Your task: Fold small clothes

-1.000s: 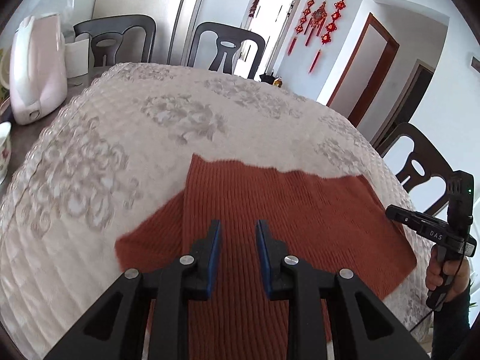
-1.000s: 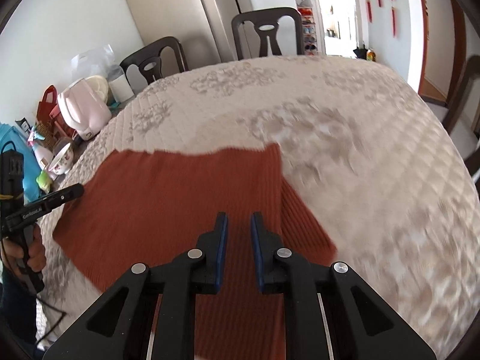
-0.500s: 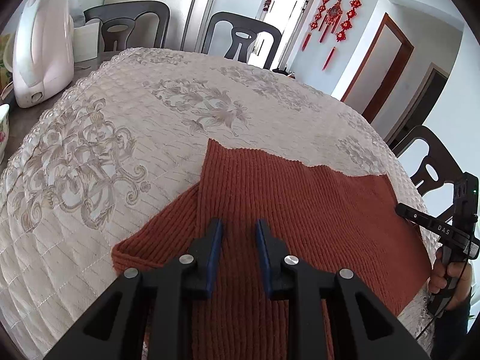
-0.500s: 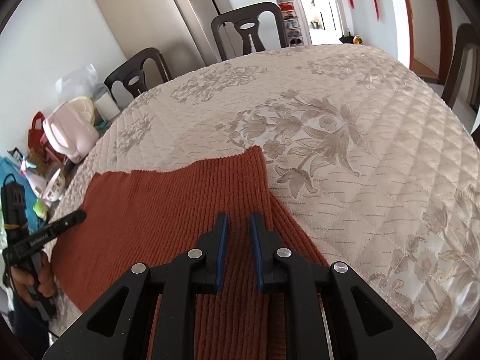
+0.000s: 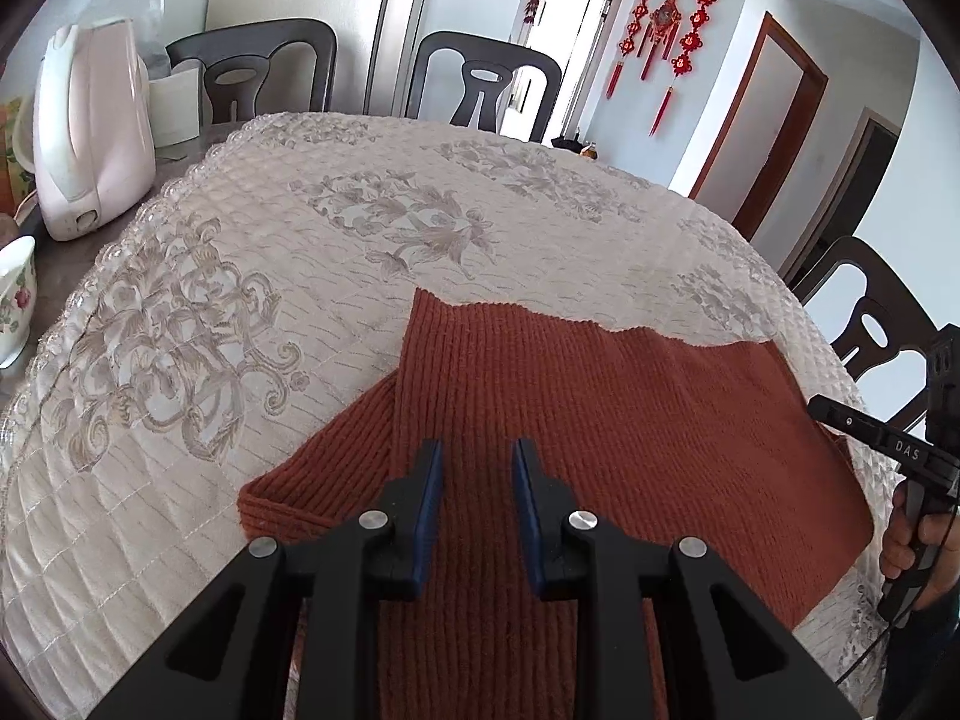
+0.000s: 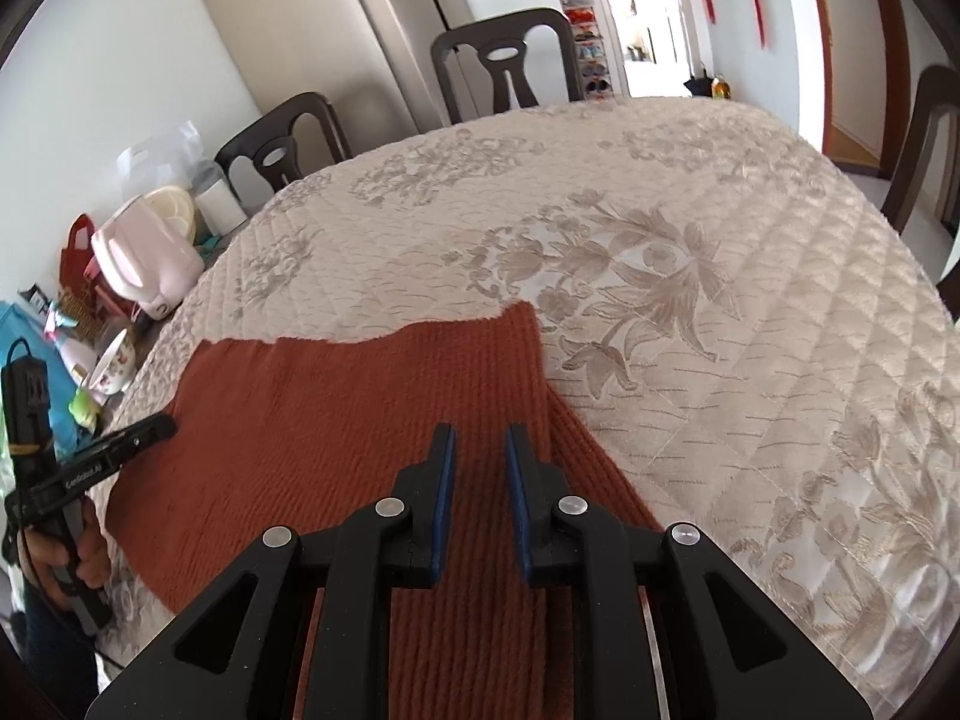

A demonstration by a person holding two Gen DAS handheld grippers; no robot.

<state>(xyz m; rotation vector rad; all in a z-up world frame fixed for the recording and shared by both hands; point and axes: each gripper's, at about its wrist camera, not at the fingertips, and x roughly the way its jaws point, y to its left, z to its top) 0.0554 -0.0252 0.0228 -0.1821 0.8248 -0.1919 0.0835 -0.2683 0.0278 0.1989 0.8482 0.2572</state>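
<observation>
Both tongs hover above the cloth with narrow gaps and nothing between their blue pads: the left gripper (image 5: 474,480) is slightly parted, and the right gripper (image 6: 478,468) has just been opening a little, its jaws empty too. Below them the rust-orange ribbed knit garment (image 5: 600,420) lies spread on the cream quilted floral tablecloth (image 5: 240,276), near the table's six-o'clock edge. Its far edge runs from about ten to two o'clock in the left view, and a sleeve-like flap pokes out at nine. It looks soft, light and limp, likely to sag and stretch when lifted. Pinching a doubled corner or the flap's hem seems the surest hold.
</observation>
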